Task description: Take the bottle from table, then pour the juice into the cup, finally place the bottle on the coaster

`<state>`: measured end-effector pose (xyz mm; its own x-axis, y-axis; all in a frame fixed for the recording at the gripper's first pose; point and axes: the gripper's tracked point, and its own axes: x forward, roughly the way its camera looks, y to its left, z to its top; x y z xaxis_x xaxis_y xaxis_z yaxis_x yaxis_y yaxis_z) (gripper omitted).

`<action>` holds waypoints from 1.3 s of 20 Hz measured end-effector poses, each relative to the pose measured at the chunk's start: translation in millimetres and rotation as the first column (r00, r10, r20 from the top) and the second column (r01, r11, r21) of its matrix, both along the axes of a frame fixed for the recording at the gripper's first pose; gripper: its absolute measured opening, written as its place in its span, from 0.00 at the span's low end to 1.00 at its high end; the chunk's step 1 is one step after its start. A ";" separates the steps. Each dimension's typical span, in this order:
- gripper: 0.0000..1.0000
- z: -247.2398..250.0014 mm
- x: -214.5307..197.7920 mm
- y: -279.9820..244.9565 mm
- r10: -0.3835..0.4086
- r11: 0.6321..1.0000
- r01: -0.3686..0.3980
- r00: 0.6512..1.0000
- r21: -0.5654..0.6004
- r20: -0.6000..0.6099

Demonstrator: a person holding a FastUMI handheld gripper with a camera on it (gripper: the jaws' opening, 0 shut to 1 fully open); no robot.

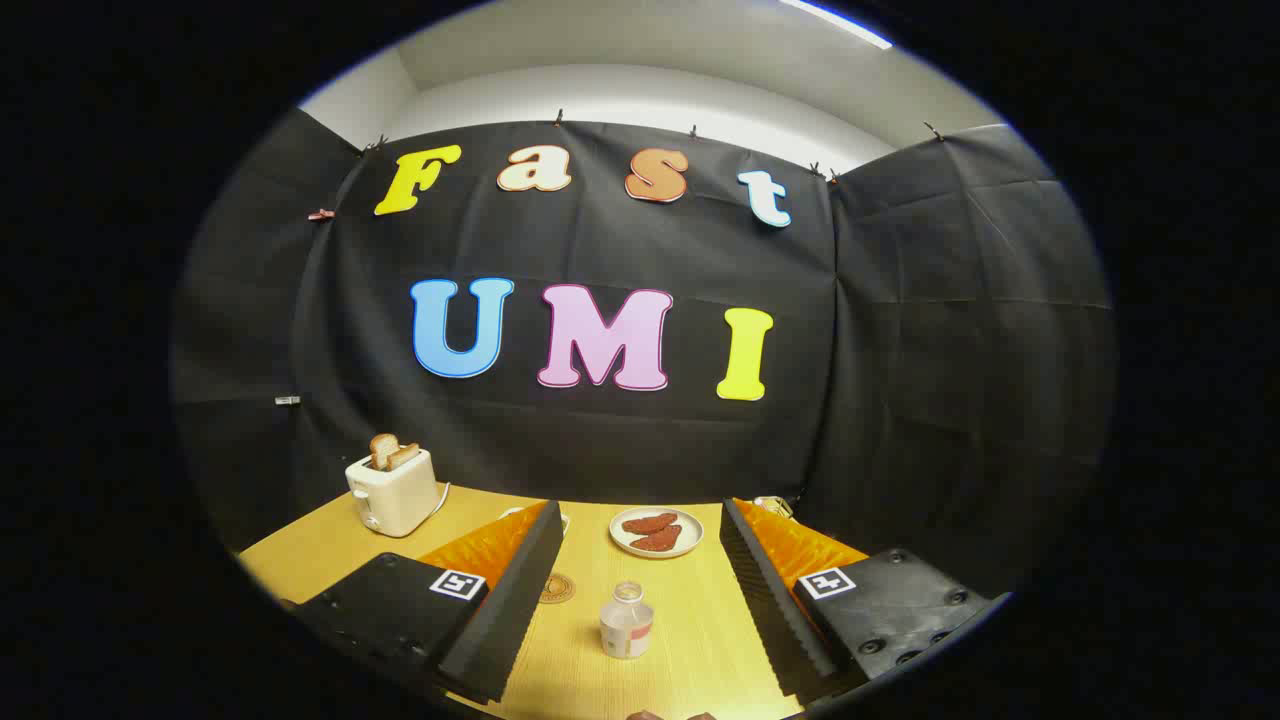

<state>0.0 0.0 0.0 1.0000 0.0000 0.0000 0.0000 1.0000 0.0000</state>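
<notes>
A small clear bottle (627, 620) with a pale label stands upright on the wooden table (320, 550), between my two fingers and a little ahead of them. My gripper (633, 580) is open wide, touching nothing. A round brown coaster (556, 588) lies flat beside the left finger, left of the bottle. A white cup rim (563, 519) peeks out behind the left finger's tip; most of the cup is hidden.
A white plate (656, 531) with two brown pieces of food sits beyond the bottle. A white toaster (392, 490) holding toast stands at the back left. Black cloth walls close in the table at the back and right.
</notes>
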 end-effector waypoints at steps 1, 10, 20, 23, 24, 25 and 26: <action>0.97 -0.7 1.2 1.0 0.005 1.000 -0.005 1.000 -0.002 0.001; 0.98 -13.0 -2.6 8.6 0.052 0.997 -0.052 0.999 -0.055 -0.009; 0.97 -26.9 -5.6 6.1 0.083 0.994 -0.082 0.997 -0.078 0.004; 0.97 -37.3 -1.8 5.4 0.083 0.996 -0.083 0.996 -0.042 -0.012; 0.97 -40.1 0.5 3.8 0.081 0.996 -0.081 0.997 -0.034 -0.017; 0.97 -43.6 1.8 2.5 0.079 0.996 -0.079 0.997 -0.032 -0.023; 0.97 -47.1 3.0 2.2 0.081 0.996 -0.082 0.996 -0.032 -0.025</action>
